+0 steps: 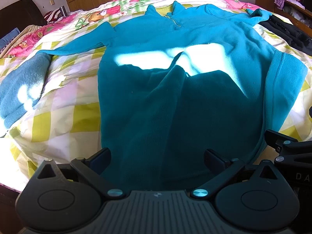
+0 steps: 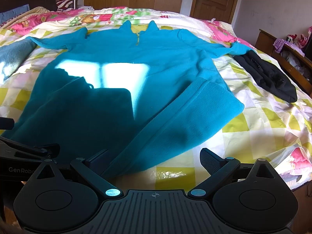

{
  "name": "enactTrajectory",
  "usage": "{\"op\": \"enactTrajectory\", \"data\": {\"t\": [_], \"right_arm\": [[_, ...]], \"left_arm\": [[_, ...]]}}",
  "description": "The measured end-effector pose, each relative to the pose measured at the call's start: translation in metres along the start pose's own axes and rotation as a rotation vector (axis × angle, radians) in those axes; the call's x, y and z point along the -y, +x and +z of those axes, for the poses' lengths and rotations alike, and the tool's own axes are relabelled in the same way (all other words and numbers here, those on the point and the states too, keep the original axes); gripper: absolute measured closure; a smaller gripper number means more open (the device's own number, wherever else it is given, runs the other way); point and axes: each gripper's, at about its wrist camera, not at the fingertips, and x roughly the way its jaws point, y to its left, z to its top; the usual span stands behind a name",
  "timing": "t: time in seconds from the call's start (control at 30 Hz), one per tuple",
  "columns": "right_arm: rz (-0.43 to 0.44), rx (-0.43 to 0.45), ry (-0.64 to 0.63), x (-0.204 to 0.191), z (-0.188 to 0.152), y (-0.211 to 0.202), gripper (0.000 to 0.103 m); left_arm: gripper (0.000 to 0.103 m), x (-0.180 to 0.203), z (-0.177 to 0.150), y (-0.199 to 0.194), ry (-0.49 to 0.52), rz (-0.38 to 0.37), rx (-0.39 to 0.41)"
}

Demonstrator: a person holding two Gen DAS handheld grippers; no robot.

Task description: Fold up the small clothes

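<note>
Up close in the left wrist view, the left gripper (image 1: pixel 157 160) is wide open and holds nothing, with the bottom hem of the teal fleece top (image 1: pixel 175 97) lying between its fingers. The top is spread flat on the checked quilt (image 1: pixel 64 117). Bare quilt lies to its left, up to a blue towel (image 1: pixel 21 85). In the right wrist view, the right gripper (image 2: pixel 154 162) is wide open and holds nothing, at the top's lower right edge. One side is folded over near it. Open quilt lies to the right, with a black garment (image 2: pixel 267 76) well apart.
</note>
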Motion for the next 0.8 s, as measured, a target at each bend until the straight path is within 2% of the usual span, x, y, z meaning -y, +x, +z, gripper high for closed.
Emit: {"op": "enactTrajectory", "data": {"t": [0.8], "right_arm": [[0.009,-0.027,-0.01,-0.0034,-0.0008,0.0056,0.005]], "left_arm": [[0.0,-0.0004,-0.0006,0.0057,-0.012,-0.003,-0.031]]}}
